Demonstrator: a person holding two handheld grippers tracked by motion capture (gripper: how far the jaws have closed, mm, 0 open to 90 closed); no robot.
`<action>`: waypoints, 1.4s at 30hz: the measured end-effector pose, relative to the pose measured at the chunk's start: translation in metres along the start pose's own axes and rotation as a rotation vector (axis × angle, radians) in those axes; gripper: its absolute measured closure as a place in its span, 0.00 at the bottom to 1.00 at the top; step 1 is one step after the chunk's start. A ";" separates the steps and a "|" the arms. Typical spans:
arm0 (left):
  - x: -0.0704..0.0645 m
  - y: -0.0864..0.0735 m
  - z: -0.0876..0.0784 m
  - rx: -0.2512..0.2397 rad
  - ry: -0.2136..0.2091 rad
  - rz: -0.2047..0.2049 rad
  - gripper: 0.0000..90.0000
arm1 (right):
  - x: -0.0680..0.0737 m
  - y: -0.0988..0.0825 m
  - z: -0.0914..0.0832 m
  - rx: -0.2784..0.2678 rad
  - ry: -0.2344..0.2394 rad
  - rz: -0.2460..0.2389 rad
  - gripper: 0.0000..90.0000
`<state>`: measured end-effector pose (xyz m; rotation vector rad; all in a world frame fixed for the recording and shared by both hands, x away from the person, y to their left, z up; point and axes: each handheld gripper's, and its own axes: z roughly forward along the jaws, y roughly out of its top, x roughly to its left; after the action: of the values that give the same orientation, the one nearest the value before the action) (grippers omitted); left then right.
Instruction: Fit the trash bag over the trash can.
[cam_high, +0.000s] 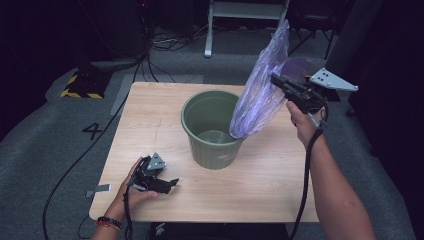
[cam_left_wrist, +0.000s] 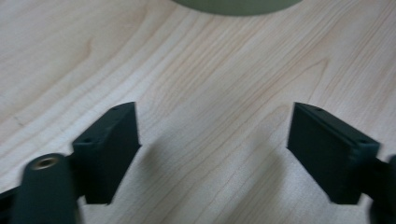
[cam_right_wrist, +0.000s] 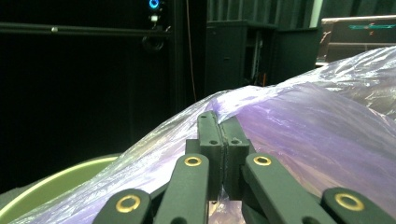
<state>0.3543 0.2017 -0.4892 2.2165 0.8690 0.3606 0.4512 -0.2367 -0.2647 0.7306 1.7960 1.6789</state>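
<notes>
A green ribbed bin (cam_high: 212, 131) stands upright in the middle of the wooden table (cam_high: 150, 115). A translucent purple plastic bag (cam_high: 260, 95) hangs slantwise above the bin's right rim, its lower end dipping into the opening. My right gripper (cam_high: 276, 80) is shut on the bag's side, held up at the right; in the right gripper view the jaws (cam_right_wrist: 219, 126) pinch the purple film (cam_right_wrist: 317, 126) with the bin's rim (cam_right_wrist: 60, 184) below. My left gripper (cam_high: 172, 184) rests low on the table near the front left, open, with bare wood between its jaws (cam_left_wrist: 215, 121).
The bin's base (cam_left_wrist: 238, 4) lies just ahead of the left gripper. Grey carpet surrounds the table, with cables (cam_high: 80, 155) trailing on the left. A white frame (cam_high: 245, 15) and dark equipment stand behind the table.
</notes>
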 end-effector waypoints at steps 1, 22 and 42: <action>0.000 0.001 -0.003 -0.011 0.001 -0.002 0.19 | 0.003 -0.001 0.004 0.005 -0.005 -0.015 1.00; -0.009 0.056 -0.082 -0.246 0.090 0.073 0.18 | 0.036 -0.044 0.053 0.109 0.007 -0.095 1.00; -0.017 0.105 -0.080 -0.299 0.078 0.160 0.19 | 0.054 -0.062 0.053 0.143 0.072 -0.163 0.99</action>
<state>0.3532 0.1778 -0.3587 2.0074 0.6330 0.6153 0.4517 -0.1648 -0.3309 0.5723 1.9854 1.4992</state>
